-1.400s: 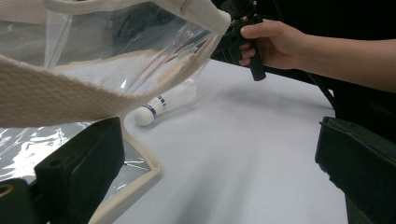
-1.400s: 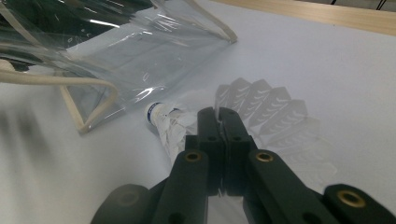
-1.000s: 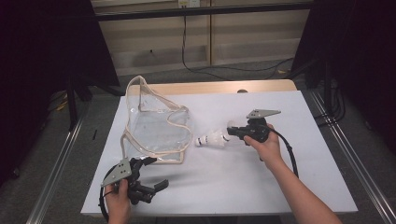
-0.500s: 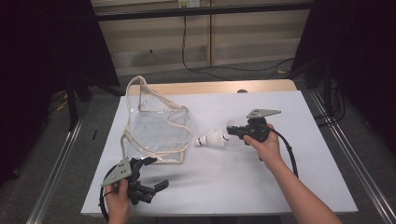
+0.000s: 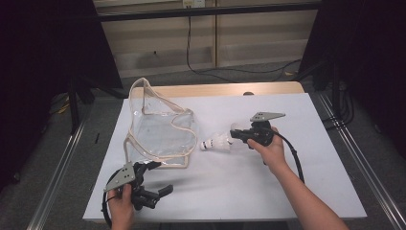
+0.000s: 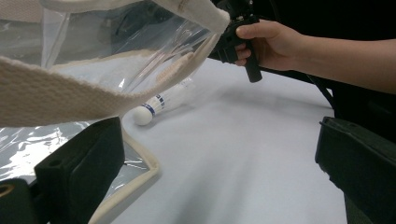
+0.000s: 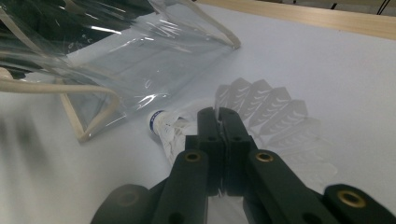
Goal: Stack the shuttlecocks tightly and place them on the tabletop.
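Note:
A white shuttlecock (image 5: 215,143) with a blue-banded cork lies on the white table (image 5: 297,172), cork end toward a clear plastic bag (image 5: 160,133) with cream trim. My right gripper (image 5: 235,136) is shut on the shuttlecock's feather skirt (image 7: 180,135), its jaws pressed together (image 7: 218,116). My left gripper (image 5: 158,178) is held at the table's front left, open and holding nothing, just in front of the bag's near corner. In the left gripper view the bag's cream handle (image 6: 70,100) hangs close above the left jaw. The shuttlecock (image 6: 154,105) lies beyond.
The bag (image 7: 140,56) lies flat with its mouth propped up toward the back left. A wooden strip (image 5: 215,89) runs along the table's far edge. Metal rails (image 5: 349,148) flank both sides. The right gripper's cable (image 5: 294,160) trails along the forearm.

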